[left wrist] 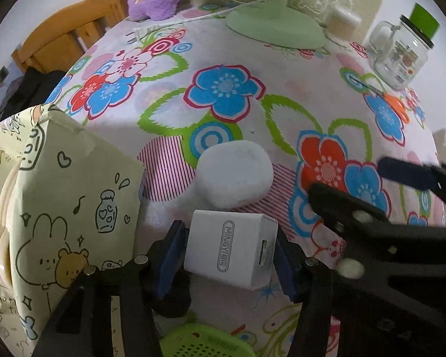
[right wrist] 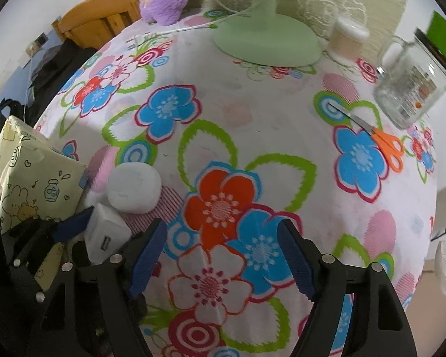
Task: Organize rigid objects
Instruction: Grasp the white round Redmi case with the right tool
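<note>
My left gripper [left wrist: 229, 255] has its blue pads against both sides of the white charger block [left wrist: 232, 248], so I read it as gripping the block, which sits on the flowered tablecloth [left wrist: 252, 119] directly between the fingers. My right gripper [right wrist: 223, 255] stands wide with nothing but cloth between its jaws.

I judge the step in hand to be the pickup of the charger. The next move calls for a straight lift, then a carry to wherever it belongs, perhaps the patterned box [left wrist: 68, 202] just left of the left gripper, though I cannot tell where it should go.

Just beyond the charger lies a round white case [left wrist: 235, 175], nearly touching it. A green perforated thing [left wrist: 205, 342] lies below the left fingers.

The left view alone shows that green thing and the printed face of the charger. The right view shows the orange-handled scissors [right wrist: 383, 145] fully, far right of its fingers, near a glass jar [right wrist: 413, 89].
</note>
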### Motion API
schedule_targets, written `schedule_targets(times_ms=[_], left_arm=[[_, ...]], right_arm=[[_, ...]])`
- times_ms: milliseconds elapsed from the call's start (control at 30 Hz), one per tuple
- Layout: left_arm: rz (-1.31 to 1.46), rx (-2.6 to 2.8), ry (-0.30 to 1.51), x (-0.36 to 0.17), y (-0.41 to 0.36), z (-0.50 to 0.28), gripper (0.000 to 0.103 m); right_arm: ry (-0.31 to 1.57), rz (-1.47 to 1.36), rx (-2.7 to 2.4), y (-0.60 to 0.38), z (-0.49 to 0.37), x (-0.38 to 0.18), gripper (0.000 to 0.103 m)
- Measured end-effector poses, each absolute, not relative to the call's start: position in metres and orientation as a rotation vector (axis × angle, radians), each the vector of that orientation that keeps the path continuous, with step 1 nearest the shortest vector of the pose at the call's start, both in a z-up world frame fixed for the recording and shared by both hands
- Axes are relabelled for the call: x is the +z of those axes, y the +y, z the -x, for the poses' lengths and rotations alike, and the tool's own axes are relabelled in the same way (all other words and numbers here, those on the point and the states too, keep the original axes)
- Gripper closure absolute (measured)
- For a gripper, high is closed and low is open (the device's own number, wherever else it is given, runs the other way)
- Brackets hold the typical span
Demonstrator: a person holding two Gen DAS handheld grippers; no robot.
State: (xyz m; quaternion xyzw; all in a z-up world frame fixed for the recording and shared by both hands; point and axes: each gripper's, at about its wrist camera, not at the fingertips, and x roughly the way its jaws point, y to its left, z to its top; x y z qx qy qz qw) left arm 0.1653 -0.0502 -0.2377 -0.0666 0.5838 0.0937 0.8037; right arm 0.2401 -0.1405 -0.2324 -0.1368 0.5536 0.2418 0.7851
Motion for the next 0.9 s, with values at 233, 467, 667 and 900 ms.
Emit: schedule_targets(times_ms=[233,467,667,900], left_arm=[[0.125,0.172,1.253,-0.238,-0.043,-0.161,0.045],[0.139,0.168,1.268,-0.236,-0.025,-0.157,0.049],[0.245,0.157,1.281,-0.235,-0.011,-0.157,0.049],[0.287,0.143,1.280,-0.234,-0.006,-0.154,0.049]], right_arm=[[1.205,0.326,0.568,-0.121,-0.242,-0.238,0.024],[1.199,0.351,0.641,-0.095,-0.239,-0.243,0.024],[1.212,0.304,0.698,-0.077,-0.243,-0.248,0.031],[1.239,0.268,0.743,-0.068,-0.243,-0.251,0.049]])
